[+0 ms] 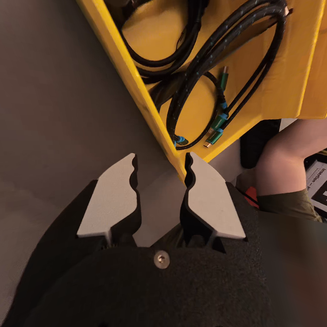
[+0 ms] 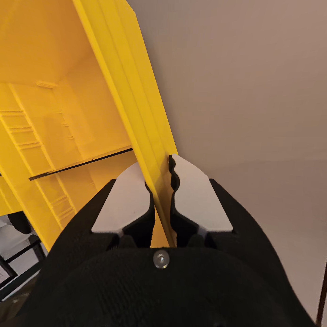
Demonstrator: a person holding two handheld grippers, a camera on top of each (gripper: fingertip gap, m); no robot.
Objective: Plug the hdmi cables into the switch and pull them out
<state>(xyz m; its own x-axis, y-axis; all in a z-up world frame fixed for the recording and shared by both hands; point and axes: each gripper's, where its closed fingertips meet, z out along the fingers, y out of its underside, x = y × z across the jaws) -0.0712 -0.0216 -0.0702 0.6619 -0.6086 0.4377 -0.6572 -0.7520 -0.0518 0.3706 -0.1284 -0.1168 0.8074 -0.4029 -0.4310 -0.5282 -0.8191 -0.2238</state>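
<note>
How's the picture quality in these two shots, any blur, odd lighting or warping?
Left wrist view: warm dim light; the cables in the yellow bin smear toward the top, while the left tool is sharp; a blurred patch sits lower right. Right wrist view: the same warm cast, the bin's rim held in the right tool, its straight edges bowing from the wide lens; the wall is shaded at left.

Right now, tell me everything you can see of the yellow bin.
The yellow bin looks like moulded plastic, open-topped, with a stepped rim and ribbed walls. It appears tilted in both views. Inside lie coiled black braided HDMI cables with green-and-blue plugs. The right gripper straddles its rim, one finger inside and one outside, closed on it. The left gripper is open at a corner of the bin, its right finger close to the rim; contact is unclear.
</note>
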